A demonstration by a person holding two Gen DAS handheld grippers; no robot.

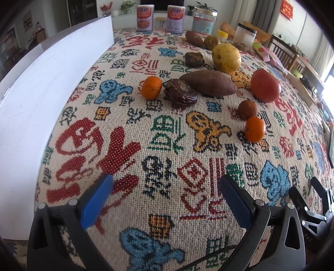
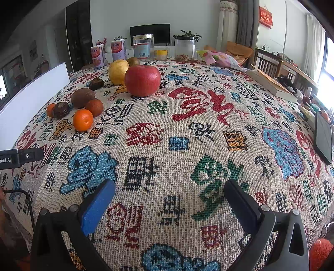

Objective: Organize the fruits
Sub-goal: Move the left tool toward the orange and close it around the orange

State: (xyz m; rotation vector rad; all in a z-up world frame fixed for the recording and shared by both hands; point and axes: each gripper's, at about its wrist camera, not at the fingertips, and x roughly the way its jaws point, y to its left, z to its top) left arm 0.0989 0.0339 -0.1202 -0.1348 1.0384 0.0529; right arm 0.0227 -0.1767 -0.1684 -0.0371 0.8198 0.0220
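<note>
Fruit lies scattered on a patterned tablecloth [image 1: 167,146]. In the left wrist view I see a tangerine [image 1: 151,87], a dark wrinkled fruit [image 1: 180,92], a sweet potato [image 1: 207,82], a red apple [image 1: 265,85], a yellow pear [image 1: 226,57], a brownish small fruit [image 1: 247,109] and a second tangerine [image 1: 254,129]. My left gripper [image 1: 167,183] is open and empty, well short of them. In the right wrist view the red apple [image 2: 142,80], pear [image 2: 118,71] and near tangerine [image 2: 82,120] sit far left. My right gripper [image 2: 170,188] is open and empty.
A white tray [image 1: 41,87] runs along the table's left side. Cans and jars [image 1: 175,18] stand at the far edge, with a snack bag [image 2: 219,59], a book [image 2: 269,82] and a phone [image 2: 323,137] on the right. Part of the other gripper [image 1: 313,200] shows at lower right.
</note>
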